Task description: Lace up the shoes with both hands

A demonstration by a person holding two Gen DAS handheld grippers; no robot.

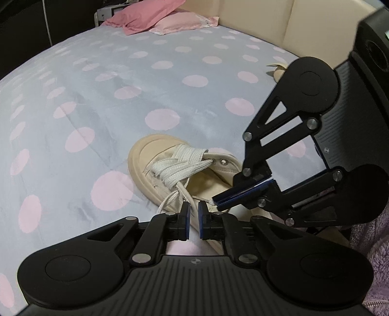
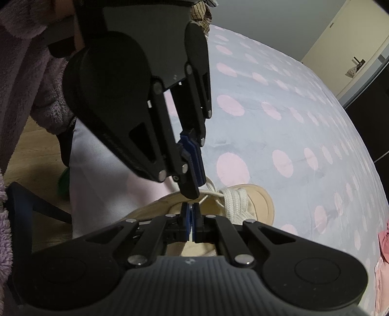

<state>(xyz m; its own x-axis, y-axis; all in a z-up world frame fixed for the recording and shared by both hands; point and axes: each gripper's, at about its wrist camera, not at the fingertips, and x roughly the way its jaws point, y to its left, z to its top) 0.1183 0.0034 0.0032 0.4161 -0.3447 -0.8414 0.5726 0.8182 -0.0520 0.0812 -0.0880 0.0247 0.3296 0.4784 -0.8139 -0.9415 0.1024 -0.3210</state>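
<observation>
Here a cream canvas shoe [image 1: 170,175] lies on a pale blue bedspread [image 1: 121,97] dotted with pink spots, its toe cap pointing toward the far side of the bed and its opening toward the near edge. Flat white laces [image 1: 180,165] cross over the front eyelets, and loose ends trail back toward the near side. The left gripper [image 1: 194,218] hovers just above the near part of the shoe, its blue pads standing slightly apart with one lace strand running between them; whether the pads actually press on it I cannot tell. The right gripper [image 1: 216,202] comes in from the right, clenched on the tip of a lace end beside the shoe's opening. Far off lie pink pillows [image 1: 150,17] by a cream headboard [image 1: 279,19].
</observation>
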